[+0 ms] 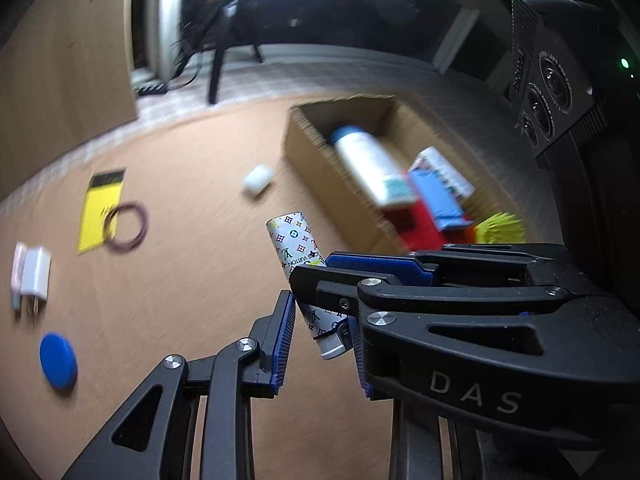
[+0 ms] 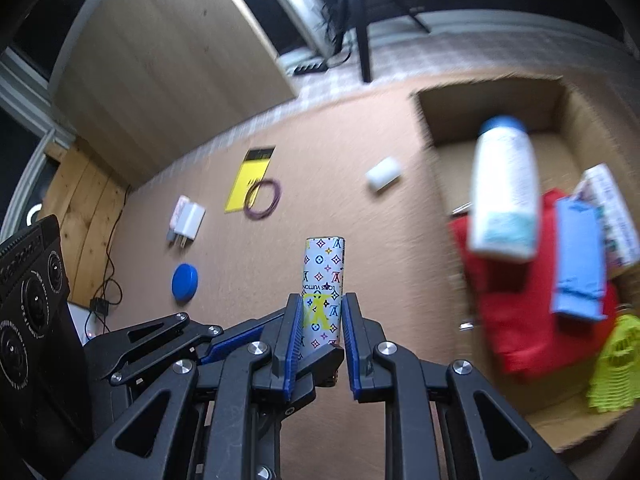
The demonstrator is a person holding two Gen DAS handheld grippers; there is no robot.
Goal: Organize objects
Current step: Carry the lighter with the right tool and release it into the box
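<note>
Tube, white with coloured monogram print, is held in the air above the table, left of the box and nearer the cameras than it. The right gripper is clamped on its lower half, blue pads against both sides, with the flat end pointing up and away. The left gripper straddles the capped lower end; its jaws are apart, with a slim gap showing on each side of the tube.

The box is open-topped cardboard. Inside it lie a white bottle with a blue cap, a red cloth, a blue packet and a printed carton; something yellow-green sits at its near end.

Just left of the box is a white block. Farther left are a yellow card with a cord loop overlapping its edge, then a charger and a blue disc.
</note>
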